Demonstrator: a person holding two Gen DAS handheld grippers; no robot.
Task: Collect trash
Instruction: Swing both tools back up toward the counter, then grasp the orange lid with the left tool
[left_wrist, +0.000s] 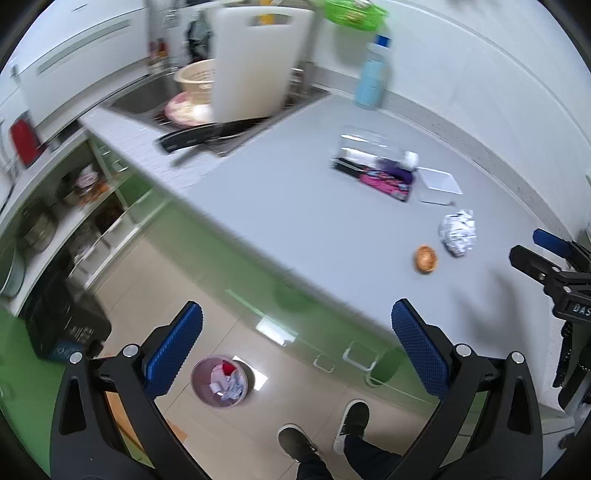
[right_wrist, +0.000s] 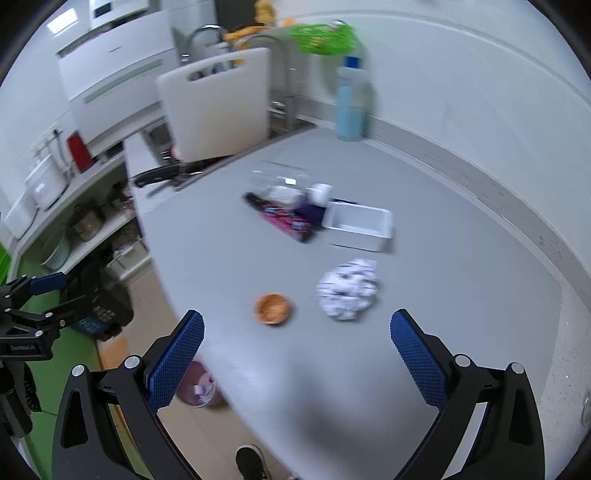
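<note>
My left gripper (left_wrist: 295, 339) is spread wide and empty, off the counter (left_wrist: 295, 206) edge above the floor bin (left_wrist: 219, 381). My right gripper (right_wrist: 297, 345) is also wide and empty, over the counter. Crumpled paper (right_wrist: 348, 288) lies on the counter just beyond it, orange cap (right_wrist: 272, 308) beside the paper.

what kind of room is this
Most likely a home kitchen: a sink set into a grey countertop with a white cutting board propped against it, shelves of pots beside it, and a small trash bin on the tiled floor.
</note>
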